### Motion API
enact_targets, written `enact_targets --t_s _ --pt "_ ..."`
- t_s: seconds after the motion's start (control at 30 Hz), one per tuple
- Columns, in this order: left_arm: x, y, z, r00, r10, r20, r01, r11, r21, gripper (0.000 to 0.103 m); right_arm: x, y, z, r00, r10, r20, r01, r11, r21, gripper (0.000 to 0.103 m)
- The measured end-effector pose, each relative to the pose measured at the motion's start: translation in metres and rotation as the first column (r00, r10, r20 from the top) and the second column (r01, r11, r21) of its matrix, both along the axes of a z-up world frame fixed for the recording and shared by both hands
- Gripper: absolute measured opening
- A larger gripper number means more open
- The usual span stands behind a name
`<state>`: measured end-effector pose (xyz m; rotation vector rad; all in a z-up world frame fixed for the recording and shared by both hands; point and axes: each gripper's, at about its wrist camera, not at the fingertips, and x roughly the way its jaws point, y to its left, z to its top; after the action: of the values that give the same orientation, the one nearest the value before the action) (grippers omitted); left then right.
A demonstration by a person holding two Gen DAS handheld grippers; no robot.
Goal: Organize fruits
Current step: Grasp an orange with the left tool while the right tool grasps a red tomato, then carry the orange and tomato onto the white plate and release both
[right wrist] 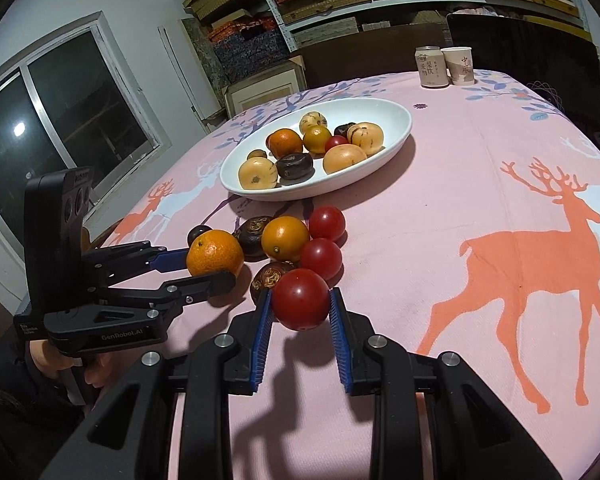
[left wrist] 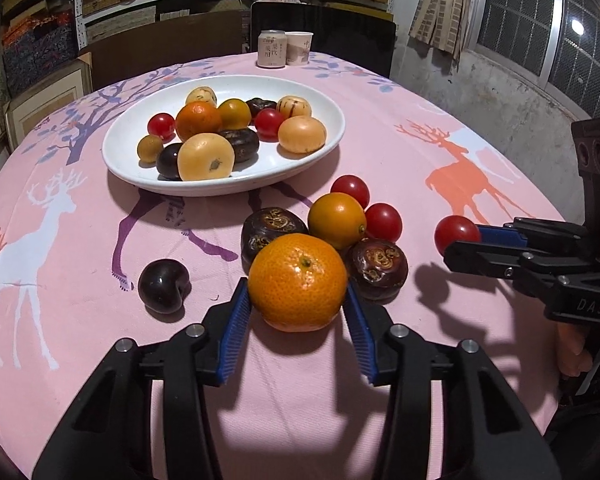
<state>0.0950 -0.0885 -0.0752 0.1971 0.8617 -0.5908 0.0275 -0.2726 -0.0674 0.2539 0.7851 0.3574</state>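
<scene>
Landmark: white oval plate (left wrist: 328,136), on a pink deer-print tablecloth (left wrist: 440,152).

Left gripper (left wrist: 298,304): jaws pinching a mandarin (left wrist: 298,280), blue pads pressed on both its flanks. The mandarin sits on the near side of the plate, well clear of its rim, at the front of the loose fruit cluster.

Right gripper (right wrist: 301,300): jaws pinching a cherry tomato (right wrist: 301,298), pads tight on either side. This tomato is held nearer the camera than the plate and to one side of the loose cluster.

Loose fruit on the cloth between plate and grippers: an orange kumquat-like fruit (left wrist: 337,220), two further cherry tomatoes (left wrist: 351,190) (left wrist: 383,222), two dark water chestnuts (left wrist: 270,232) (left wrist: 377,262), packed touching or just beside each other. A dark plum (left wrist: 164,286) lies apart from the cluster, also on the near side of the plate.

On the plate: pale yellow fruits, orange fruits, red tomatoes and dark chestnuts, heaped together.

Beyond the plate, at the far table edge: a drink can (left wrist: 272,49) and a paper cup (left wrist: 299,48), side by side
</scene>
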Motion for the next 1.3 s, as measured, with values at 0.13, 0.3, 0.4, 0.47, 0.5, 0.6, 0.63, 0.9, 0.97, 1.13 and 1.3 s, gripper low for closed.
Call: enact_targets --t_s 0.13,0.3,0.4,0.47,0.5,0.6,0.63,0.9,0.97,1.13,1.3 --pt "0.000 0.002 0.001 1.000 0.008 0.004 -0.008 1.000 -0.010 0.045 -0.001 0.000 0.000 1.000 -0.003 0.001 0.003 1.000 -0.001 0.029" --pt "0.000 0.006 0.003 1.000 0.016 0.004 -0.016 0.999 -0.030 0.045 0.000 0.000 0.000 1.000 -0.009 0.003 0.009 1.000 -0.003 0.029" --pt "0.001 0.008 0.003 1.000 0.021 -0.001 -0.021 0.999 -0.041 0.045 0.000 -0.001 0.000 1.000 -0.011 0.004 0.011 1.000 -0.004 0.029" --pt "0.000 0.009 0.004 1.000 0.023 0.004 -0.023 0.999 -0.045 0.045 0.000 -0.001 0.000 1.000 -0.011 0.005 0.011 1.000 -0.004 0.028" --pt "0.000 0.009 0.005 1.000 0.024 0.007 -0.023 0.999 -0.046 0.045 0.000 -0.001 0.000 1.000 -0.011 0.005 0.011 1.000 -0.004 0.028" --pt "-0.001 0.011 0.007 0.999 0.030 0.014 -0.029 0.998 -0.054 0.045 0.000 -0.001 0.000 1.000 -0.016 0.004 0.016 1.000 -0.005 0.029" --pt "-0.001 0.012 0.008 0.999 0.034 0.016 -0.033 0.998 -0.057 0.045 0.001 -0.001 0.000 1.000 -0.018 0.002 0.018 1.000 -0.004 0.028" --pt "0.008 0.029 0.044 0.993 0.075 0.088 -0.067 0.993 -0.100 0.045 0.017 0.001 0.038 0.999 0.008 0.052 -0.006 0.999 -0.042 0.028" --pt "0.018 0.032 0.054 0.991 0.085 0.106 -0.074 0.992 -0.106 0.045 0.030 -0.001 0.052 0.997 0.010 0.071 -0.007 0.999 -0.051 0.028" --pt "0.059 0.032 0.073 0.986 0.113 0.126 -0.102 0.991 -0.090 0.045 0.070 -0.005 0.081 0.995 0.006 0.098 0.000 0.998 -0.061 0.029" --pt "0.113 0.021 0.072 0.983 0.130 0.129 -0.124 0.991 -0.052 0.046 0.141 -0.006 0.088 0.998 -0.018 0.053 0.020 0.999 -0.038 0.029"
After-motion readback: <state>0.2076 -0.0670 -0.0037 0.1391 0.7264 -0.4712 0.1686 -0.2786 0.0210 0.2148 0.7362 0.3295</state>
